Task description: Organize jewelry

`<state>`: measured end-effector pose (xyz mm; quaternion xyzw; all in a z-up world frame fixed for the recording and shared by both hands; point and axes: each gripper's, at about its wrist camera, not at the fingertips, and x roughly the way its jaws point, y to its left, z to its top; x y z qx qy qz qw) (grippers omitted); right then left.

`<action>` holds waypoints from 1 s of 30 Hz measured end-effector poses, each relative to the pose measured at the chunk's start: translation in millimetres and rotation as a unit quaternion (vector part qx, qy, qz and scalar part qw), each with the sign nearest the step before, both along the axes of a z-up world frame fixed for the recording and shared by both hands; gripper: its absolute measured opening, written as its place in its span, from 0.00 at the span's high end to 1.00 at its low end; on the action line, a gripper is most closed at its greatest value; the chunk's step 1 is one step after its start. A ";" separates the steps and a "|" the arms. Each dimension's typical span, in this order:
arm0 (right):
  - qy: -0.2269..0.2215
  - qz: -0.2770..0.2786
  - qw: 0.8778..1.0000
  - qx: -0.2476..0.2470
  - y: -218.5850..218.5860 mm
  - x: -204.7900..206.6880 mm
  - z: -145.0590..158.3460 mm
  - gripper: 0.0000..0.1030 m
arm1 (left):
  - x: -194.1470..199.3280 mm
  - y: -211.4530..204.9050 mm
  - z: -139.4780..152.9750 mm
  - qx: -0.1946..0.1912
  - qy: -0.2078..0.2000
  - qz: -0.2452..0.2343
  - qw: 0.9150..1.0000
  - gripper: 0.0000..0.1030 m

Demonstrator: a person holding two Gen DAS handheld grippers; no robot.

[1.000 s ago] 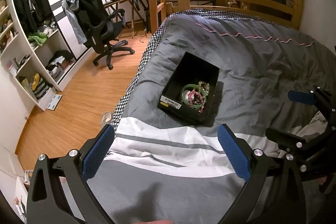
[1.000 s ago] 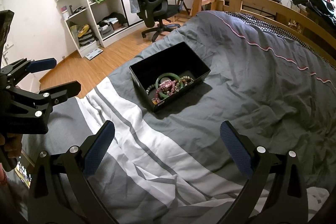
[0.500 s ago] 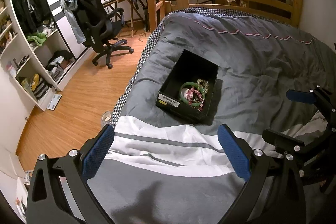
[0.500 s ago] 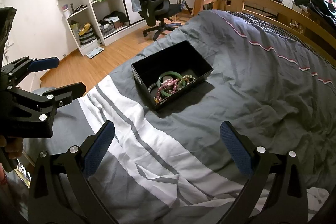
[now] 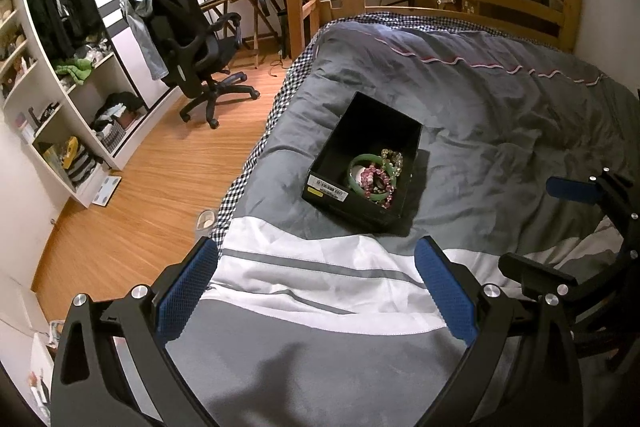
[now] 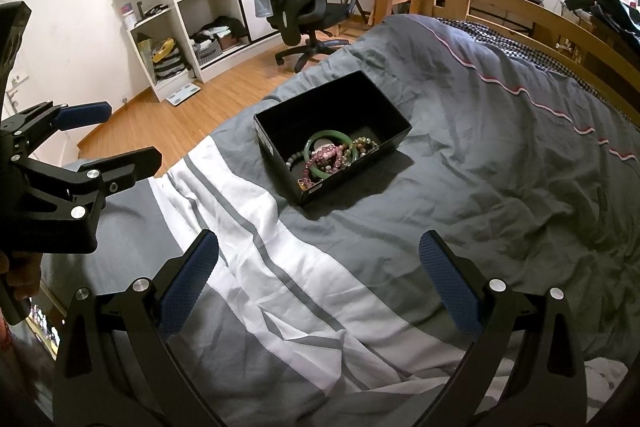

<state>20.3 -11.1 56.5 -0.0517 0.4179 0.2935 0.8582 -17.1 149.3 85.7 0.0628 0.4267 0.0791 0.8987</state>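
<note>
A black open box (image 5: 332, 151) (image 6: 384, 117) sits on the grey bed. Inside it lie a green bangle (image 5: 354, 183) (image 6: 326, 135), a pink bead bracelet (image 5: 374, 179) (image 6: 322, 161) and a pale bead bracelet (image 5: 394, 157) (image 6: 362, 143). My left gripper (image 5: 316, 289) is open and empty, above the white-striped cover, short of the box. My right gripper (image 6: 318, 281) is open and empty, also short of the box. Each gripper shows at the edge of the other's view, the right one (image 5: 560, 227) and the left one (image 6: 108, 135).
The grey duvet (image 5: 500, 115) with a white-striped part (image 5: 320, 283) covers the bed. A wooden bed frame (image 5: 460, 7) runs along the far side. An office chair (image 5: 192, 43), shelves (image 5: 60, 107) and wood floor (image 5: 160, 187) lie to the left, beyond the bed's edge.
Both grippers have drawn back slightly and risen; the box sits a little farther away in both views. Both stay open and empty.
</note>
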 end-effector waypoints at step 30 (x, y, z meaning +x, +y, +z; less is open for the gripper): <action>0.003 0.010 1.000 -0.003 3.9 -1.0 -4.3 0.04 | 0.7 7.3 1.7 -0.001 0.001 0.004 1.000 0.06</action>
